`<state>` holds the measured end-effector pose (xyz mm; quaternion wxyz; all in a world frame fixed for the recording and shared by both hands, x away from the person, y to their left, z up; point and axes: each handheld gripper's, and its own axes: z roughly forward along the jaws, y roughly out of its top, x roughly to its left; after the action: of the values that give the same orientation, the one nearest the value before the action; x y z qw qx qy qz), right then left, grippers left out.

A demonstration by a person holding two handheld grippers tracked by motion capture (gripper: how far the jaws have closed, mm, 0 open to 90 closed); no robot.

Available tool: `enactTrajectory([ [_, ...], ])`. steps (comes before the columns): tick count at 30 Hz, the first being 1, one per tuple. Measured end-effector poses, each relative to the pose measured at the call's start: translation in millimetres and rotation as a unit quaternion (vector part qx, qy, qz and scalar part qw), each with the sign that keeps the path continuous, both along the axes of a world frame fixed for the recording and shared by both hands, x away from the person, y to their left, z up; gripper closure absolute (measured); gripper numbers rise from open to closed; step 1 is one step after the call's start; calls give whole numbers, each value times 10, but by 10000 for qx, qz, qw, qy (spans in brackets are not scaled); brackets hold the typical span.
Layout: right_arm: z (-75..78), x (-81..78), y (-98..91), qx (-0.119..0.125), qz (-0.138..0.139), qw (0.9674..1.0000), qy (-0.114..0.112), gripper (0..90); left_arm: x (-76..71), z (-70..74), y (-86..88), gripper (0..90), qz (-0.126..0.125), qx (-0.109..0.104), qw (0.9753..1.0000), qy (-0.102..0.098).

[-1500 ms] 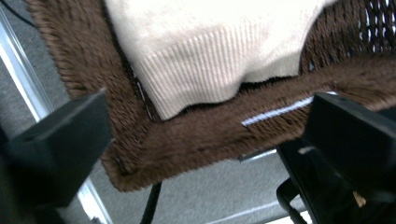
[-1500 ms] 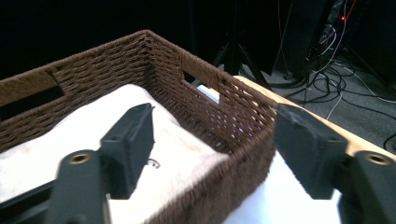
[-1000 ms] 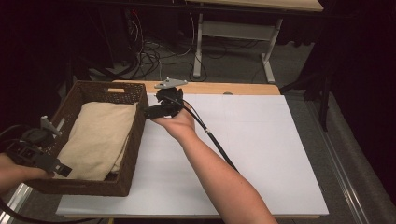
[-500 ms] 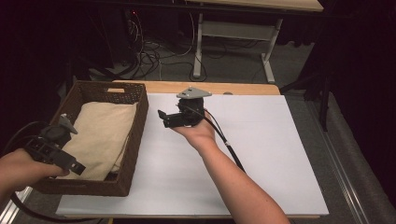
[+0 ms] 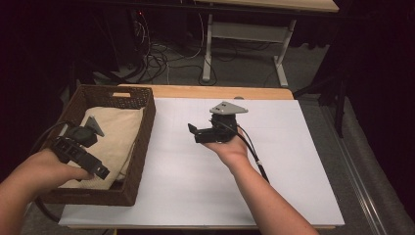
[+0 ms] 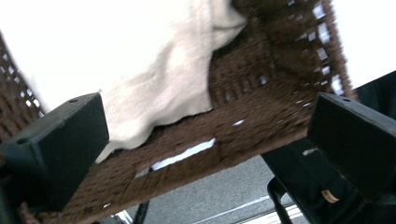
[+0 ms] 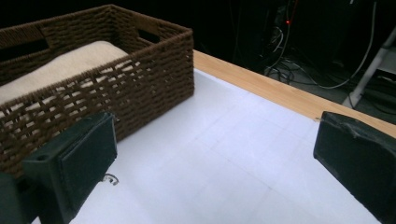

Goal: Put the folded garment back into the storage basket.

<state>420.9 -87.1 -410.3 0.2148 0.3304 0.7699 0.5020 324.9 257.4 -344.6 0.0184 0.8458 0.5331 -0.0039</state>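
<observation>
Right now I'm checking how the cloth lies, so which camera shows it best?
The high view: the cloth shows whole inside the basket. The left gripper view catches one blurred fold; the right gripper view shows just its top.

A dim room. A wooden table (image 5: 205, 92) is covered by a white sheet (image 5: 195, 176). Beyond it, grey floor (image 5: 244, 63) carries tangled cables (image 5: 156, 54) and the white legs of a second desk (image 5: 244, 34). The far wall is lost in darkness, apart from a small red light (image 7: 288, 21).
</observation>
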Motion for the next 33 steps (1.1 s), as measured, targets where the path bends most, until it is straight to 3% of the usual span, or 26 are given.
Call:
enactTrajectory([
  [11, -113, -246, -548, -35, -229, 9997, -29, 0, 79, 52, -474, 0, -345, 15, 9994, -42],
  [19, -230, -435, -925, -32, -366, 9993, -21, 0, 142, 13, -808, 0, -619, -5, 9981, -72],
  [28, -367, -649, -1274, -108, -418, 9991, -27, 0, 201, -153, -1205, 0, -980, -84, 9951, -68],
  [33, -425, -761, -1452, -139, -473, 9988, -22, 0, 242, -351, -1400, 0, -1117, -150, 9936, -62],
])
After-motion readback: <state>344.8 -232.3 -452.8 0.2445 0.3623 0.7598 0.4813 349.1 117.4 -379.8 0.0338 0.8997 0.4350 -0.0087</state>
